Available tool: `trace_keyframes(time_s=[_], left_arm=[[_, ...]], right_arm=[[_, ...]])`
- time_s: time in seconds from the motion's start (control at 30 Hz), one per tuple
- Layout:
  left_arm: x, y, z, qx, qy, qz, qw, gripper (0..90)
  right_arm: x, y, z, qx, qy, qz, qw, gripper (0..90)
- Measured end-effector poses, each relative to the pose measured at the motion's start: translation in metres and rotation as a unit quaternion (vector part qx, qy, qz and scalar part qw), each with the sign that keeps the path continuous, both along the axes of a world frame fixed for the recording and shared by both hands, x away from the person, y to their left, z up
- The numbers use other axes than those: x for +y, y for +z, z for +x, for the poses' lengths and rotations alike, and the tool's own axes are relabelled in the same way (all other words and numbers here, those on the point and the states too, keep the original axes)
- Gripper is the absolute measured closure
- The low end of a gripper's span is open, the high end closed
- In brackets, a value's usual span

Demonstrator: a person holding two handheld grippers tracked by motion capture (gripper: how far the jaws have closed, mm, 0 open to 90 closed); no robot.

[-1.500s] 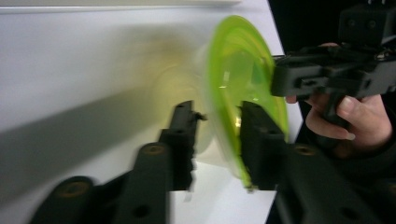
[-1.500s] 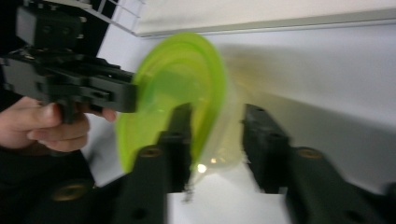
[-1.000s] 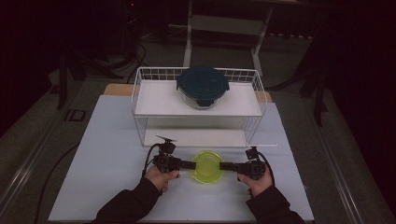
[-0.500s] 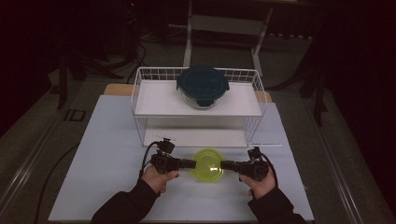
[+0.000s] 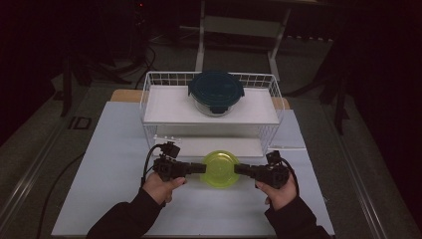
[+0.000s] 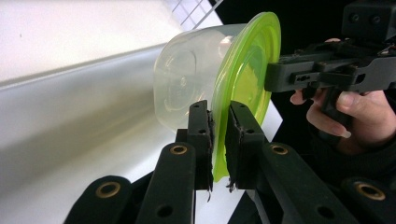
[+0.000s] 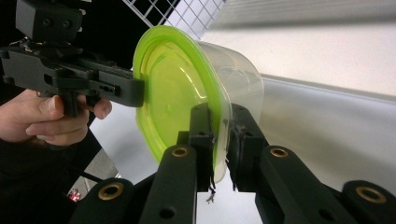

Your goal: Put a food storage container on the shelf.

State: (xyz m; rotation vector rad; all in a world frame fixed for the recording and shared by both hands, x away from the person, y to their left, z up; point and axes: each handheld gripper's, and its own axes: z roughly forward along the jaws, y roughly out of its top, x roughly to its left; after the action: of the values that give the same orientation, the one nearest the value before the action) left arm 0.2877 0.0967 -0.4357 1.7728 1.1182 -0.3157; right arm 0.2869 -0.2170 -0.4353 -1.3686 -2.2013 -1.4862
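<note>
Gripped the green-lidded tub (image 5: 220, 168) by its lid rim, left claw (image 5: 203, 168) clamped on one side, right claw (image 5: 237, 170) on the opposite. Hung near the counter's (image 5: 99, 164) front edge, just before the wire rack (image 5: 149, 97).

A white worktop (image 5: 114, 149) stands on a grey floor (image 5: 45, 144) in a dark room; behind it, what looks like a pale metal stand (image 5: 239, 25).
</note>
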Motion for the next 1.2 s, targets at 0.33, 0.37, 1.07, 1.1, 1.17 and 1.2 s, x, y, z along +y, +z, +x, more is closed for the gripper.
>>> trace_keyframes(time_s=[0.33, 0.37, 1.07, 1.1, 1.17, 1.2], left_arm=[[0.004, 0.027, 0.000, -0.020, 0.002, -0.003, 0.9998, 80.7], [0.005, 0.030, 0.000, -0.023, 0.002, -0.003, 0.9997, 80.7], [0.016, 0.105, 0.009, -0.088, 0.008, -0.019, 0.9959, 81.6], [0.017, 0.108, 0.011, -0.089, 0.009, -0.020, 0.9958, 81.7], [0.017, 0.115, 0.013, -0.093, 0.011, -0.020, 0.9954, 81.7], [0.017, 0.123, 0.014, -0.101, 0.013, -0.019, 0.9946, 81.8]], right_arm=[[0.003, 0.024, 0.001, -0.020, -0.002, 0.009, 0.9998, 81.1], [0.003, 0.027, 0.001, -0.025, -0.002, 0.008, 0.9997, 81.1], [0.013, 0.093, 0.015, -0.086, -0.010, 0.025, 0.9959, 80.7], [0.013, 0.099, 0.017, -0.091, -0.012, 0.024, 0.9954, 80.7], [0.015, 0.109, 0.021, -0.099, -0.016, 0.023, 0.9947, 80.5], [0.015, 0.113, 0.023, -0.104, -0.017, 0.022, 0.9942, 80.5]])
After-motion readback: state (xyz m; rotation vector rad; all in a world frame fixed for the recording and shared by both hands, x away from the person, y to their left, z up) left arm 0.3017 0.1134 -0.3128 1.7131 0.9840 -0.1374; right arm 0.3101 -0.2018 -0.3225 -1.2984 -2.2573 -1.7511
